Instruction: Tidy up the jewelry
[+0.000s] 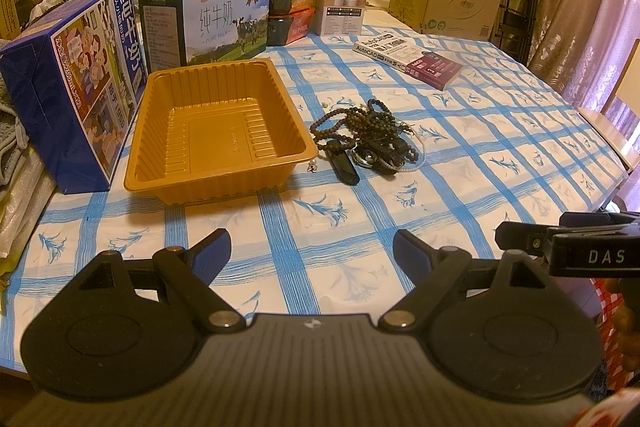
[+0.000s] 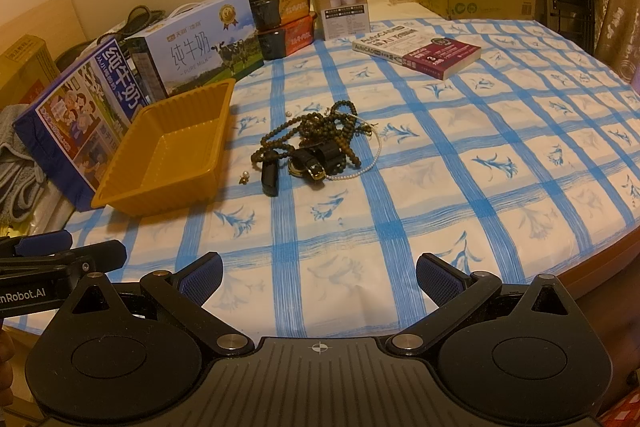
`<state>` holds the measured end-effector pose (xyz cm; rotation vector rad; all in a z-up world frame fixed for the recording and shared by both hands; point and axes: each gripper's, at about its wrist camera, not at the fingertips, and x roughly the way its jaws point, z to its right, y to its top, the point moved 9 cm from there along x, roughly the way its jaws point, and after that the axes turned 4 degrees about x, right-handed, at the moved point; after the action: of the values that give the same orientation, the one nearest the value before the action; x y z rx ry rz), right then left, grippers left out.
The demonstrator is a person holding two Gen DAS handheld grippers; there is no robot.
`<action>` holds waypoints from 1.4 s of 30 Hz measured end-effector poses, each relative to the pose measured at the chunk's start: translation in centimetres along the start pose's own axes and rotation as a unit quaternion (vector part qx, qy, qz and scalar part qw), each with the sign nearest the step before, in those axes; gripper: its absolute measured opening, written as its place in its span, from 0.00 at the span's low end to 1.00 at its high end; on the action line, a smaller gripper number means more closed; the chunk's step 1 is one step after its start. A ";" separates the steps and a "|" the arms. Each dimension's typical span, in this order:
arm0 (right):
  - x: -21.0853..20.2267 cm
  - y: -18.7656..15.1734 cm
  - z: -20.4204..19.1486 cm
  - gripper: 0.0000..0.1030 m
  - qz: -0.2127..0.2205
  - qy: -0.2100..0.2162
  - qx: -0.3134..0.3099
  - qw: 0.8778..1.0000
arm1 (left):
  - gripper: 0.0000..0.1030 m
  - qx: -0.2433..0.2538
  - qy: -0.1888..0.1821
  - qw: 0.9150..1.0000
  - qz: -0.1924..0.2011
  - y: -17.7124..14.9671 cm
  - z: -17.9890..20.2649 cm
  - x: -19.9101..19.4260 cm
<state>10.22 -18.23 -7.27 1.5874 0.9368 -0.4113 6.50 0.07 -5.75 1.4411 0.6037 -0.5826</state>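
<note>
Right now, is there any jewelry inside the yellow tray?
No, the yellow tray holds nothing; the jewelry pile lies beside it on the tablecloth.

"PURE MILK" carton (image 1: 224,23); "AutoCAD" book (image 2: 416,53)

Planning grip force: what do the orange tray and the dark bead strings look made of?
Orange tray: likely thin moulded plastic, semi-glossy, given its ribbed walls and sheen. Dark bead strings: matte brown round beads, possibly wood or seed; the pictures cannot settle it.
</note>
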 end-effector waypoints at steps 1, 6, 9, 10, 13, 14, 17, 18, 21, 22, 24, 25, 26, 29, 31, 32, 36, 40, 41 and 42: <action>0.0 0.0 0.0 1.00 0.000 0.000 0.000 1.000 | 0.84 0.000 0.001 1.000 0.000 0.1 0.0 -0.1; 0.2 0.2 0.2 1.00 0.004 -0.001 0.002 1.000 | 0.85 -0.004 0.007 1.000 0.002 -0.4 -0.8 1.1; 0.6 0.5 0.2 1.00 0.014 0.004 0.004 1.000 | 0.85 -0.014 0.016 1.000 0.001 -0.1 -2.0 1.7; 1.0 0.9 0.3 1.00 0.015 0.003 0.007 1.000 | 0.85 -0.021 0.018 1.000 0.001 -0.1 -2.5 2.0; 2.0 1.2 0.6 1.00 0.018 0.004 0.016 1.000 | 0.85 -0.043 0.033 0.999 0.001 -0.2 -4.2 3.0; 2.3 1.3 0.7 1.00 0.020 0.006 0.018 1.000 | 0.85 -0.050 0.036 0.998 0.001 -0.2 -4.8 3.4; 3.5 1.5 1.0 1.00 0.022 0.004 0.017 1.000 | 0.85 -0.082 0.050 0.995 0.006 -0.4 -6.9 4.2; 3.9 1.6 1.0 1.00 0.022 0.002 0.016 1.000 | 0.84 -0.091 0.056 0.994 0.009 -0.4 -7.7 4.5; 5.4 2.0 1.0 1.00 0.021 0.000 0.014 1.000 | 0.84 -0.124 0.056 0.990 0.025 -0.3 -9.7 5.4; 6.0 2.1 0.9 1.00 0.020 -0.002 0.014 1.000 | 0.84 -0.132 0.062 0.989 0.029 -0.3 -10.4 5.6; 7.1 2.3 0.8 1.00 0.019 -0.004 0.014 1.000 | 0.84 -0.140 0.071 0.987 0.036 -0.3 -11.2 6.1; 7.7 2.5 0.7 1.00 0.019 -0.006 0.014 1.000 | 0.84 -0.143 0.078 0.986 0.040 -0.3 -11.6 6.3; 8.2 2.6 0.5 1.00 0.021 -0.006 0.013 1.000 | 0.84 -0.147 0.085 0.985 0.044 -0.3 -12.1 6.6; 9.8 3.1 0.1 1.00 0.026 -0.001 0.011 1.000 | 0.84 -0.163 0.102 0.980 0.060 -0.4 -13.4 7.3; 10.7 3.4 -0.1 1.00 0.028 0.003 0.019 0.999 | 0.84 -0.175 0.112 0.976 0.070 -0.5 -14.2 7.8; 11.2 3.6 -0.1 1.00 0.031 0.007 0.025 0.999 | 0.83 -0.181 0.118 0.973 0.076 -0.5 -14.6 8.1; 12.6 4.5 -0.3 0.99 0.048 0.012 0.042 0.998 | 0.82 -0.211 0.135 0.963 0.104 -0.4 -16.1 9.2; 14.1 5.2 -1.0 0.99 0.049 0.017 0.017 0.999 | 0.80 -0.253 0.136 0.952 0.107 -0.4 -17.3 10.8; 14.4 5.3 -1.2 0.99 0.050 0.016 0.007 0.999 | 0.80 -0.263 0.136 0.949 0.106 -0.4 -17.5 11.2; 14.7 5.3 -1.3 0.99 0.050 0.014 -0.001 0.999 | 0.78 -0.273 0.135 0.947 0.106 -0.4 -17.8 11.5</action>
<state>22.97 -11.91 -13.89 1.6352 0.8748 -0.3185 14.02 17.74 -14.71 1.0402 0.7447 -0.0307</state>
